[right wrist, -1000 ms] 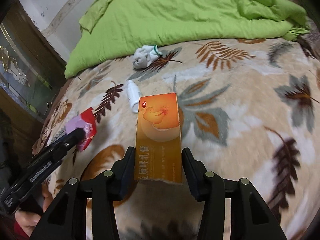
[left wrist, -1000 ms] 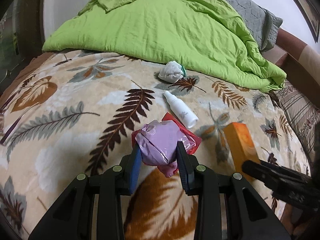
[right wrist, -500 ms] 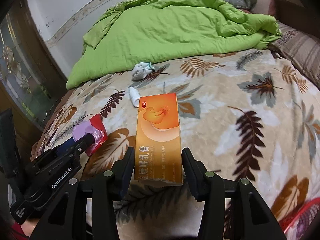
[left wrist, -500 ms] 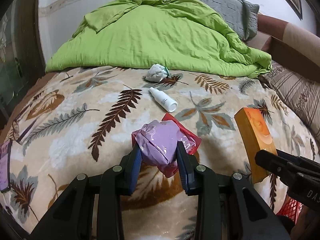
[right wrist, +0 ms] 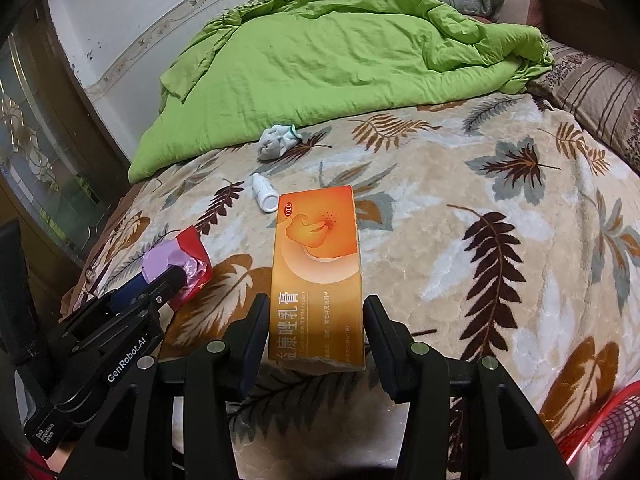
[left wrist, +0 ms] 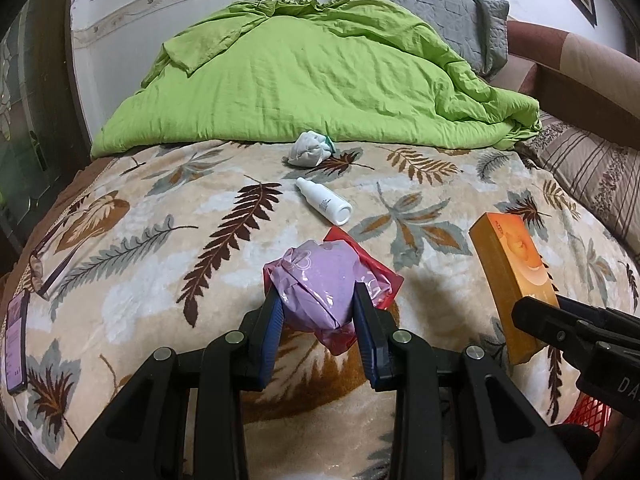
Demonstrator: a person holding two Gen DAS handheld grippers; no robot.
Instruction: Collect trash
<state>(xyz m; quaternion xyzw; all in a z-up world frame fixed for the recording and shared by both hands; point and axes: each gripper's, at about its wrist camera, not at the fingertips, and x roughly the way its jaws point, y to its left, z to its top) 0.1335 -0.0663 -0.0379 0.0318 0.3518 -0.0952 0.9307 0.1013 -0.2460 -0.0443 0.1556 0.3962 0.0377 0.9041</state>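
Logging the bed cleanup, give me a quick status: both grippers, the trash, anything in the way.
Left gripper shut on purple-and-red wrapper bundle. Right gripper shut on orange box. White bottle, crumpled tissue lie uncollected. Nothing blocking.

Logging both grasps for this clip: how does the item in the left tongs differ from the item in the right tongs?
The left tongs clamp a crumpled pink-and-red wrapper bundle; the right tongs clamp a rigid orange box. The bundle is soft, rounded and misshapen; the box is flat-sided, long and printed with text. The bundle is gripped around its middle, the box near one end, sticking forward. Both are held above the leaf-print blanket.
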